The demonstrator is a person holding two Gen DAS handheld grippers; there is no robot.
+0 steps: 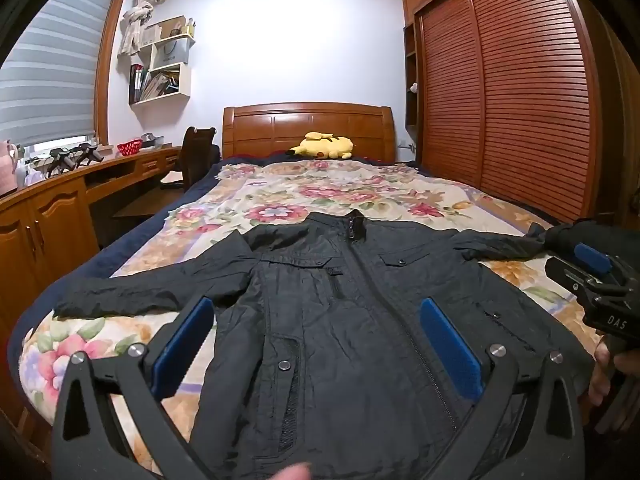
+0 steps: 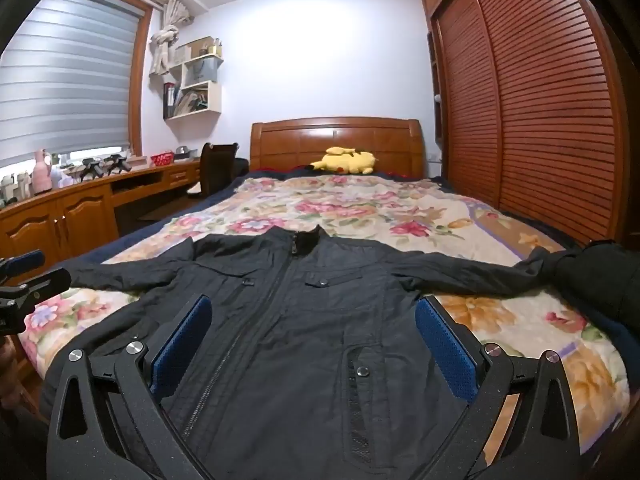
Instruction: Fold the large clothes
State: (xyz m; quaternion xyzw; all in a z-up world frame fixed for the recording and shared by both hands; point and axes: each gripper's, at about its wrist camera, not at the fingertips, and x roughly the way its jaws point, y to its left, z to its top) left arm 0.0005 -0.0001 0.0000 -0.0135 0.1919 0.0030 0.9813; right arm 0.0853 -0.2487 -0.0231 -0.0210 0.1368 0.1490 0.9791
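Observation:
A black zip-up jacket (image 1: 344, 320) lies flat on the bed, front up and zipped, collar toward the headboard and both sleeves spread sideways. My left gripper (image 1: 316, 304) hovers over its lower front with the blue pads (image 1: 188, 344) wide apart and nothing between them. My right gripper (image 2: 314, 300) is open in the same way above the jacket (image 2: 304, 320), its pads (image 2: 448, 344) apart and bare. Each gripper shows in the other's view: the right gripper (image 1: 576, 266) by the right sleeve, the left gripper (image 2: 34, 274) by the left sleeve.
The floral bedspread (image 2: 400, 208) covers the bed. A yellow plush toy (image 2: 346, 160) rests by the wooden headboard. A louvred wardrobe (image 2: 540, 120) runs along the right, a desk (image 1: 60, 192) and chair (image 1: 198, 152) along the left. A dark bundle (image 2: 600, 280) sits at the right sleeve's end. A hand (image 1: 612, 364) holds the right gripper.

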